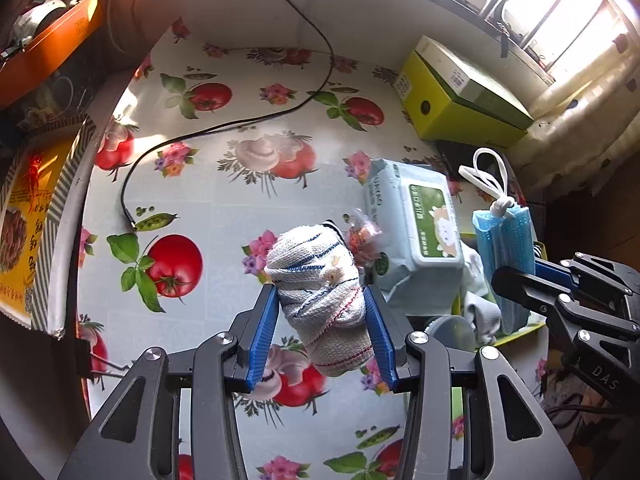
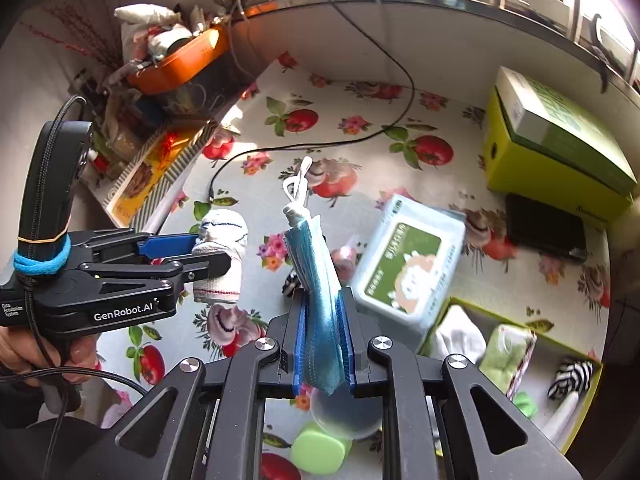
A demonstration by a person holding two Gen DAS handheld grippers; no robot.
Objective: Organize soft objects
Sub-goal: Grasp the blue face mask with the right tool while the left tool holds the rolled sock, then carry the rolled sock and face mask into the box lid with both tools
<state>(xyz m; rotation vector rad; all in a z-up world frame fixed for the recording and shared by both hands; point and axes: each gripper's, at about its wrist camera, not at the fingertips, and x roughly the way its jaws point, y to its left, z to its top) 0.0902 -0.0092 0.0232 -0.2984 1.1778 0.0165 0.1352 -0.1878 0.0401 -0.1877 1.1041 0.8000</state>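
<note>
While clamped: rolled cloth point(image 1: 320, 288), face masks point(image 2: 320, 312).

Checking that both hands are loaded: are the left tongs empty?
No, the left tongs are clamped on a rolled white striped cloth held above the tablecloth.

the wipes pack point(image 2: 404, 268) comes out smeared in the right wrist view so the label is unreadable, and its near corner is tucked behind the rolled cloth point(image 1: 320, 296) in the left one. the green tray point(image 2: 576, 412) gets cut off by the frame edge and the right gripper point(image 2: 323, 344) body, so no idea how far it goes. the round clear thing point(image 2: 346, 416) under the masks point(image 2: 316, 280) is just a blur, could be a lid, can't tell.
</note>
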